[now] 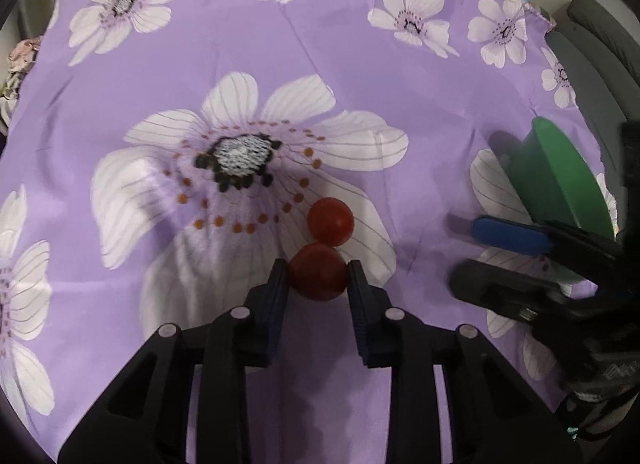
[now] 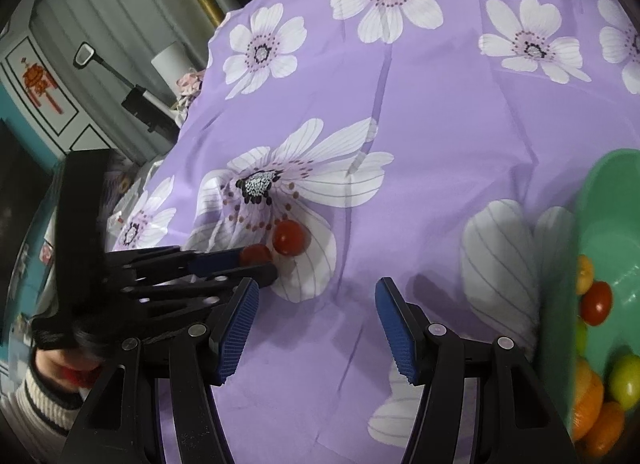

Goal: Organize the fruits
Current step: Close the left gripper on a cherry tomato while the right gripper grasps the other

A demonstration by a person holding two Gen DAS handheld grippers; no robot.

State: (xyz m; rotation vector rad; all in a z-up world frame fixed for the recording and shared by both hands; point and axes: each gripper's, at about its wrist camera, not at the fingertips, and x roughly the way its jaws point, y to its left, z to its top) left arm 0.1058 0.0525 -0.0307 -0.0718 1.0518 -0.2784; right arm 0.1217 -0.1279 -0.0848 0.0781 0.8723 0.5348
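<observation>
Two red cherry tomatoes lie touching on the purple flowered cloth (image 1: 360, 84). My left gripper (image 1: 318, 274) is shut on the nearer tomato (image 1: 318, 278), one pad pressing each side. The farther tomato (image 1: 331, 221) sits free just beyond it. In the right wrist view the left gripper (image 2: 256, 262) comes in from the left, holding the near tomato (image 2: 256, 253) beside the free tomato (image 2: 289, 238). My right gripper (image 2: 316, 296) stands open over bare cloth with nothing between its fingers. It also shows in the left wrist view, the right gripper (image 1: 480, 256) beside the green bowl (image 1: 536, 176).
The green bowl (image 2: 612, 200) at the right edge holds several fruits: a red tomato (image 2: 596, 302), a green one (image 2: 626, 380) and orange ones (image 2: 588, 404). A striped sleeve (image 2: 40, 396) shows at lower left. The cloth's edge drops off at the left, and grey chair parts (image 1: 592, 64) stand at the right.
</observation>
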